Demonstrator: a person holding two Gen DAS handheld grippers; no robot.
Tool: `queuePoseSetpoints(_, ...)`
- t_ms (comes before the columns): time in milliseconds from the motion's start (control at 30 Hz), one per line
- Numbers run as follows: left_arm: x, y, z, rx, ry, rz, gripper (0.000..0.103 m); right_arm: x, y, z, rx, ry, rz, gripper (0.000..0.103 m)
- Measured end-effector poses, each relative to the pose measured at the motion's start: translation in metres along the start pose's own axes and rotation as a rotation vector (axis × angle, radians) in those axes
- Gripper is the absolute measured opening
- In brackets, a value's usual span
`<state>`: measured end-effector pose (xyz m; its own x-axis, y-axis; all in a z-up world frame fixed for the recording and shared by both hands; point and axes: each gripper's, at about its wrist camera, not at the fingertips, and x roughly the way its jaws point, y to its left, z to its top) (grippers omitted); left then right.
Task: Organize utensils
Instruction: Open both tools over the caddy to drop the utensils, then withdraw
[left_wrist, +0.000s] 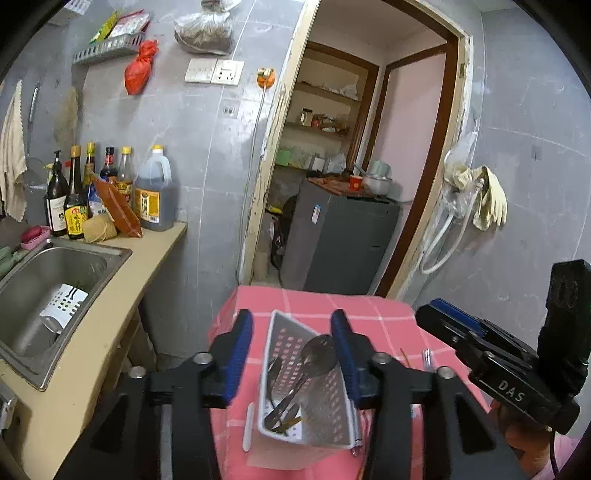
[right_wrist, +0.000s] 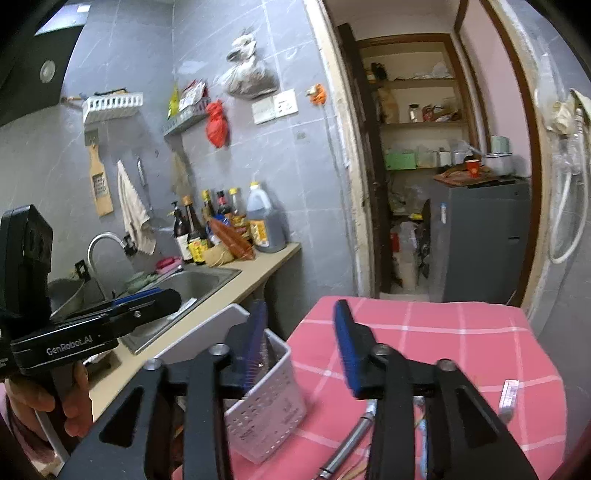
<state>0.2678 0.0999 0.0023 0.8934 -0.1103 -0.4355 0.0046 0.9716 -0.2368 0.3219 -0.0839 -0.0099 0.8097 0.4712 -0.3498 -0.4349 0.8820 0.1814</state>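
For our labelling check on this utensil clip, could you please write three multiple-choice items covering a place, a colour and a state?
1. Where does the white utensil caddy stand?
A. in the sink
B. on the checked tablecloth
C. on a wall shelf

2. What colour are the pads on the left gripper?
A. blue
B. yellow
C. white

3. How is the right gripper?
A. shut on a spoon
B. shut on nothing
C. open and holding nothing

Answers:
1 B, the caddy rests on the pink tablecloth.
2 A, the pads are blue.
3 C, its fingers stand wide apart, while a metal handle lies on the cloth.
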Motion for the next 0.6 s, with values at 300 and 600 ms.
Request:
queuePoseSetpoints(300,-0.003,-0.037,0.006,-0.004,-0.089,0.009,0.094,-0.049,-0.042,0.019,0.027,-0.101,-0.095,0.085)
queuePoseSetpoints(600,0.019,-0.084,-0.004,0.01,-0.095,-0.026,0.102,-0.088,-0.093,0.02,0.042,-0.143,-0.192,0.102)
